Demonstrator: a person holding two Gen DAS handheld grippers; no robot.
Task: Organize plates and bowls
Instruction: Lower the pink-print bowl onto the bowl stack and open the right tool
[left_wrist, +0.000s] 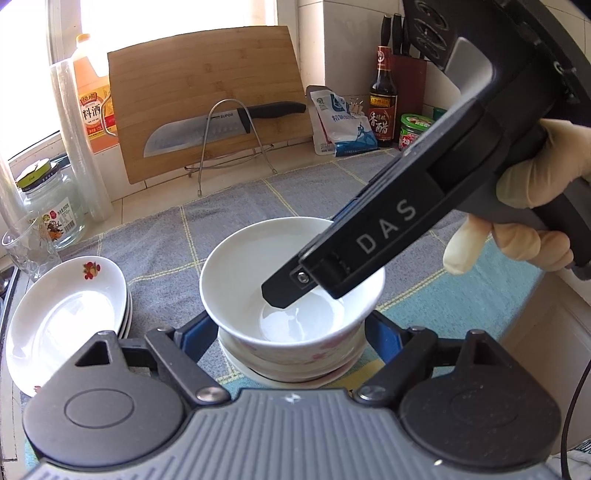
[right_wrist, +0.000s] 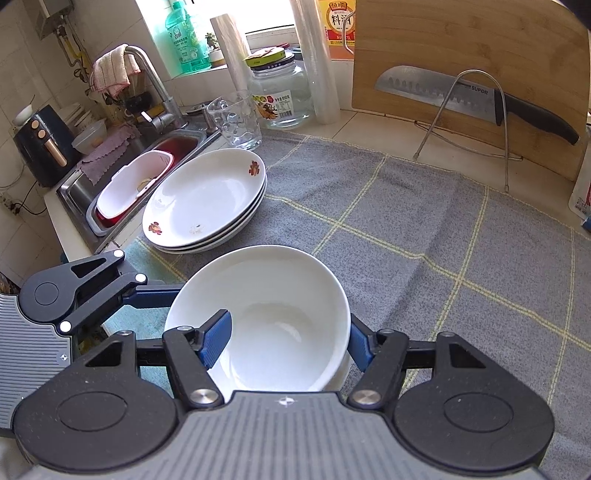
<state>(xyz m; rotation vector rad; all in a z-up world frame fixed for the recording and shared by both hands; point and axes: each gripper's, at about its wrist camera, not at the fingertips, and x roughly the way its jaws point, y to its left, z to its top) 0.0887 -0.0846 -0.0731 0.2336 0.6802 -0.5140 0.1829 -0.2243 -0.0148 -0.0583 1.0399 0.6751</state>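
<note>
Tiled counter (right_wrist: 373, 122) under grey checked cloth (right_wrist: 424, 229); stacked plates (right_wrist: 207, 199) (three), stacked bowls (right_wrist: 273, 317)

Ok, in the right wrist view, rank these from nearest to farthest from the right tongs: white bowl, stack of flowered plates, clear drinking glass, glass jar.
1. White ceramic bowl: between the fingers of the right tongs.
2. Stack of white flowered plates: ahead, to the left.
3. Clear dimpled drinking glass: just behind the plates.
4. Clear glass jar with a green lid: behind the glass, slightly right.
</note>
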